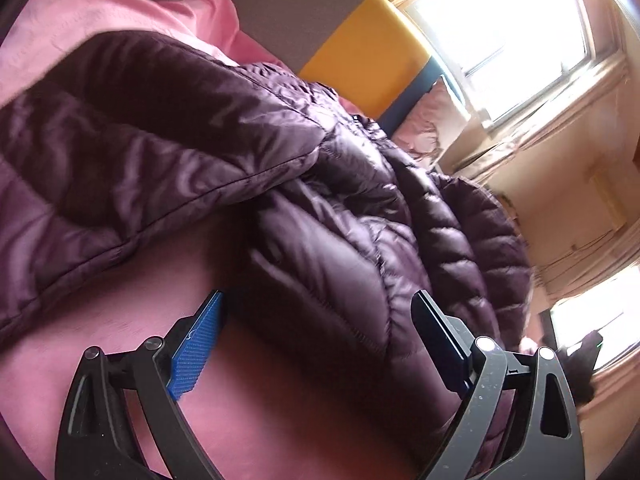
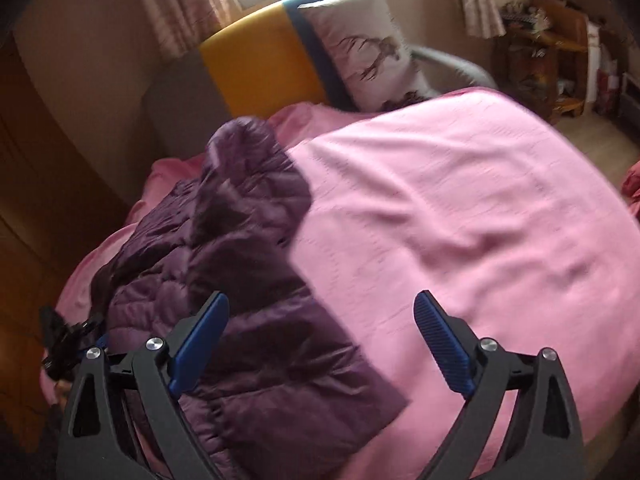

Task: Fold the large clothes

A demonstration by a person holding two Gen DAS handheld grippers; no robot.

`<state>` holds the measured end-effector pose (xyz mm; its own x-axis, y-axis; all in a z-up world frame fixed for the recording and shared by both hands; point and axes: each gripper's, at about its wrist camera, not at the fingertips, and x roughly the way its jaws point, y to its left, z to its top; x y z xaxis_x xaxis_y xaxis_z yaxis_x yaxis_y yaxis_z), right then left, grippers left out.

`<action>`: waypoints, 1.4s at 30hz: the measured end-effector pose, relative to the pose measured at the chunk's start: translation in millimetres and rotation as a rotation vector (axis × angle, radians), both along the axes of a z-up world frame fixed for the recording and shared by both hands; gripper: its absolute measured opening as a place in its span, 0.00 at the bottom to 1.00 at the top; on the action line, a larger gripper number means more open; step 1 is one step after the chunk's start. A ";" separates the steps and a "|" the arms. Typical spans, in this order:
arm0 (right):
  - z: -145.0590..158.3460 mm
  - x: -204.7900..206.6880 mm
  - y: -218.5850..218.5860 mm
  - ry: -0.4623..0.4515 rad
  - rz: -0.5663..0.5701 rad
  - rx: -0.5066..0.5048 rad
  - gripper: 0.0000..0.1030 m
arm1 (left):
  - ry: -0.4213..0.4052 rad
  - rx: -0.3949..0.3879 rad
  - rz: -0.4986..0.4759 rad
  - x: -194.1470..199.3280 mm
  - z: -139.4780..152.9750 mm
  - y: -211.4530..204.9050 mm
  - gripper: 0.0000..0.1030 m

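A dark purple quilted puffer jacket (image 1: 208, 152) lies crumpled on a pink bed sheet (image 1: 280, 420). In the left wrist view my left gripper (image 1: 318, 308) is open, low over the sheet, with the jacket's bunched middle between and just ahead of its fingers. In the right wrist view the jacket (image 2: 224, 264) lies on the left half of the bed. My right gripper (image 2: 322, 308) is open and empty above the jacket's near right edge and the pink sheet (image 2: 460, 220). The left gripper (image 2: 70, 338) shows at the jacket's far left edge.
A yellow and blue headboard (image 2: 260, 60) stands at the bed's far end with a printed pillow (image 2: 368, 52) against it. Curtained windows (image 1: 508, 28) are bright behind. A wooden shelf (image 2: 556, 52) with clutter stands at the right by the floor. A wooden wardrobe (image 2: 36, 160) is at the left.
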<state>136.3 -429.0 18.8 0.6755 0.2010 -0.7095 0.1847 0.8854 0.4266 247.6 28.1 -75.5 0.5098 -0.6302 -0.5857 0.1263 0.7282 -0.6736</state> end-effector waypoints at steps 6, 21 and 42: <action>-46.0 29.0 43.2 0.145 0.154 -0.041 0.40 | 0.023 -0.063 -0.114 13.3 -0.5 -17.1 0.65; -4.8 18.2 -66.2 0.060 -0.400 -0.271 0.63 | -0.026 -0.133 -0.284 -5.7 15.5 -35.1 0.79; 4.9 -14.9 99.3 0.047 0.232 0.016 0.06 | -0.130 -0.043 -0.320 -30.7 105.1 -21.6 0.05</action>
<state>121.4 -329.7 23.7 0.5764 0.3582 -0.7345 -0.0033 0.8998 0.4363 216.8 6.5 29.6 0.3511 -0.7927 -0.4984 0.4299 0.6093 -0.6662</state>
